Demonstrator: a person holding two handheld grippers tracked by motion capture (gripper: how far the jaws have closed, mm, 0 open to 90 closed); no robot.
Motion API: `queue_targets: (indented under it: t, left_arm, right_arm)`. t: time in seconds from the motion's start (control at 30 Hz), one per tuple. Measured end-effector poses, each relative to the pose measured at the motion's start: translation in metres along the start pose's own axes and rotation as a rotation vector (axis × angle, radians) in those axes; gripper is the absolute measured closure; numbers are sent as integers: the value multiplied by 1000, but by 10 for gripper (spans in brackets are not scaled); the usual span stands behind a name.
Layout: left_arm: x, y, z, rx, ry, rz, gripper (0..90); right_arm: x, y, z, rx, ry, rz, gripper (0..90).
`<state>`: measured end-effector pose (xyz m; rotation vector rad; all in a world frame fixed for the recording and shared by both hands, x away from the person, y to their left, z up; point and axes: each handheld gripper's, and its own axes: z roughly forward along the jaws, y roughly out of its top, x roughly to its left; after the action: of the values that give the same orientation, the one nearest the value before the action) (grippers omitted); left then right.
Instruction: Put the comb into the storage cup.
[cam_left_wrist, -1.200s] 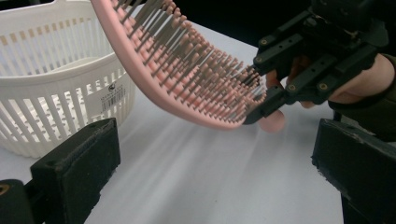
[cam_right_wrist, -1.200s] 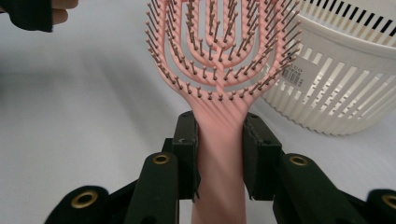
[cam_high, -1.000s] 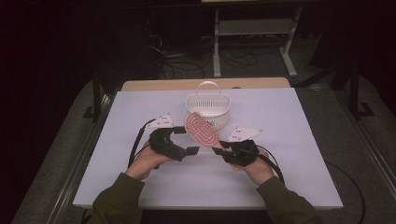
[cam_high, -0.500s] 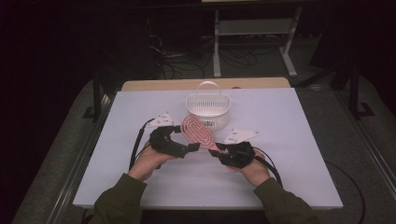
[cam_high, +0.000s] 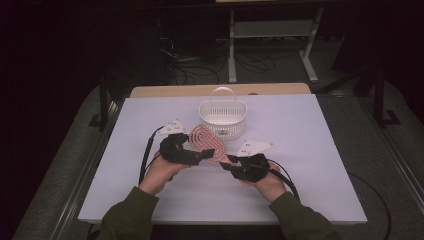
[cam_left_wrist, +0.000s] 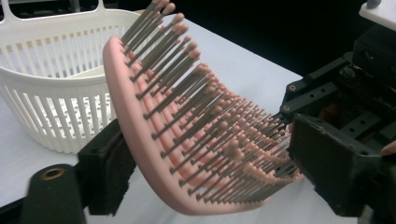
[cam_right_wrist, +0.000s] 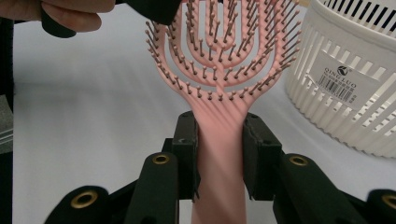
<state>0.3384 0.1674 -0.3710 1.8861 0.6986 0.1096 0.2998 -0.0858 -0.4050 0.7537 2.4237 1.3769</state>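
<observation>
A pink vented hairbrush (cam_high: 204, 141) is held above the table in front of me. My right gripper (cam_right_wrist: 219, 154) is shut on its handle, with the head (cam_right_wrist: 224, 70) pointing away from it. My left gripper (cam_left_wrist: 205, 172) has just been closing on the head (cam_left_wrist: 187, 140). One pad lies against the curved back and the other meets the bristle tips. In the high view the left gripper (cam_high: 204, 156) reaches in from the left and the right gripper (cam_high: 226, 163) from the right, tips nearly meeting.
A white slatted basket (cam_high: 222, 117) with a handle stands just beyond the brush, close to the head (cam_left_wrist: 51, 93) (cam_right_wrist: 355, 84). The white table (cam_high: 310, 150) spreads to both sides. Dark floor, cables and a shelf frame lie past its far edge.
The brush head has swung left and lower, in between the left gripper's jaws, which have narrowed around it. The right gripper has shifted slightly left, still holding the handle.
</observation>
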Motion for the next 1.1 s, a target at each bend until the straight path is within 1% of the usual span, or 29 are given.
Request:
queue_targets:
  t: [0.13, 0.17, 0.3, 0.37, 0.5, 0.57, 0.7, 0.77, 1.1]
  left_arm:
    - [1, 1, -2, -18, -3, -31, 249]
    - [1, 1, -2, -24, -11, -38, 257]
    - [2, 1, -3, -32, -15, -67, 316]
    - [3, 1, -3, -30, -19, -87, 339]
    - [3, 2, -2, -21, -21, -113, 365]
    - [4, 2, -2, -16, -23, -112, 387]
    - [3, 1, -2, -16, -21, -97, 432]
    - [2, 1, -2, -14, -18, -90, 440]
    - [2, 2, -4, -25, -20, -94, 493]
  right_arm:
    - [1, 1, 0, -7, -3, -1, 685]
    - [1, 1, 0, -9, -3, -2, 685]
    - [1, 1, -1, -9, -5, -3, 685]
    - [2, 1, 0, -10, -5, -2, 685]
    - [2, 0, 0, -9, -6, -5, 684]
    - [2, 0, 1, -6, -7, -5, 684]
    - [2, 0, 1, -3, -8, -8, 684]
    - [2, 0, 1, -2, -10, -10, 684]
    - [4, 0, 3, 4, -19, -24, 684]
